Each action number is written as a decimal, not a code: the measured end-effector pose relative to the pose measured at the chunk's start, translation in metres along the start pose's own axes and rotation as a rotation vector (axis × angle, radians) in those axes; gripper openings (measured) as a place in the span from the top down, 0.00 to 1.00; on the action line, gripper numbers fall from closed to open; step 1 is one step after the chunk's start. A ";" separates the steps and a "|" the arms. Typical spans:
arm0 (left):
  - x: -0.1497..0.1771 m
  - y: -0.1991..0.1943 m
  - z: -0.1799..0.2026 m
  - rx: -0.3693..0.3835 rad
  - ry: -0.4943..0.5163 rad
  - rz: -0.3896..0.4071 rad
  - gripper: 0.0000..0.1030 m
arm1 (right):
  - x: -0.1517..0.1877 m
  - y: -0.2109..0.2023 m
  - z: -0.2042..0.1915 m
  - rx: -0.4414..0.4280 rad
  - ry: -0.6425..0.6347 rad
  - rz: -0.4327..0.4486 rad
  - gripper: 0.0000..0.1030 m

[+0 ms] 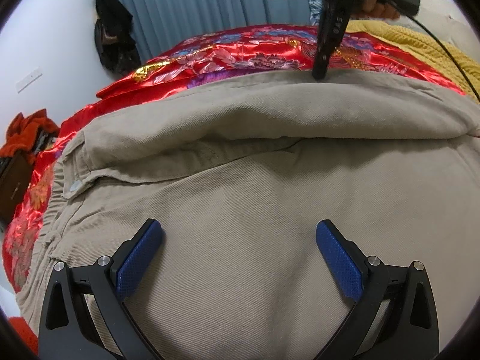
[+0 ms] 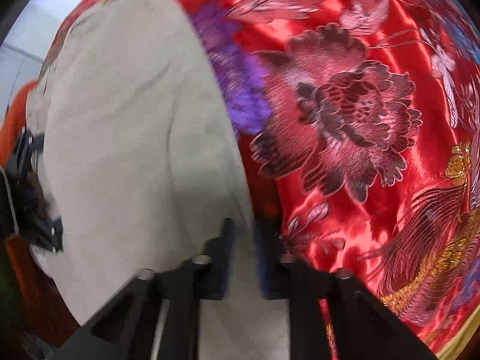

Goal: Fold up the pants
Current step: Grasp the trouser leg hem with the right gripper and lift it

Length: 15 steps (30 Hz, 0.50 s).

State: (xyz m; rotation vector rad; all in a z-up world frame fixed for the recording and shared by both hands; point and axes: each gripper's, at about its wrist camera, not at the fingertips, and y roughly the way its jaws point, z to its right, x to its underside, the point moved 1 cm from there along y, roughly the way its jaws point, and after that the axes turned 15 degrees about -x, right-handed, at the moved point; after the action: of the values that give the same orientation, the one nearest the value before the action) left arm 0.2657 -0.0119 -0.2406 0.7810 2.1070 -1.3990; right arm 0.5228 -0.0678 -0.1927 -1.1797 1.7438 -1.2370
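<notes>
Beige pants (image 1: 255, 180) lie on a red flowered satin cover (image 1: 240, 51), one layer folded over another, the waistband with a button at the left. My left gripper (image 1: 240, 234) is open just above the pants, nothing between its blue pads (image 1: 141, 261). My right gripper (image 1: 319, 73) reaches down at the far edge of the pants; in the right wrist view the right gripper (image 2: 243, 231) has its fingers close together with the edge of the pants (image 2: 135, 135) between them. That view is blurred.
A yellow knitted blanket (image 1: 420, 42) lies at the far right of the bed. Dark clothes (image 1: 114, 30) hang on the wall by blue curtains (image 1: 195, 6). Orange cloth (image 1: 27, 132) is piled at the left.
</notes>
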 end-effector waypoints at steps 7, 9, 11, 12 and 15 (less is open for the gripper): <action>-0.001 -0.001 0.000 0.009 0.009 -0.004 0.01 | -0.052 -0.010 -0.031 0.851 -0.239 -0.019 0.98; -0.001 -0.001 -0.002 0.018 0.001 -0.010 0.01 | -0.077 -0.008 -0.026 0.851 -0.179 0.055 0.83; -0.002 -0.001 -0.002 0.022 0.006 -0.019 0.01 | -0.072 -0.020 -0.016 0.733 -0.053 0.159 0.39; -0.005 -0.001 -0.003 0.030 0.012 -0.036 0.01 | -0.059 -0.032 -0.010 0.669 0.002 0.223 0.40; -0.022 -0.007 -0.016 0.118 0.010 -0.120 0.01 | 0.000 -0.076 0.016 0.493 0.233 0.413 0.40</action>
State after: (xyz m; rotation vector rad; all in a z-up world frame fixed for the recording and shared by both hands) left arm 0.2756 -0.0036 -0.2157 0.7180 2.1245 -1.5983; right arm 0.5589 -0.0829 -0.1251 -0.3811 1.6002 -1.4646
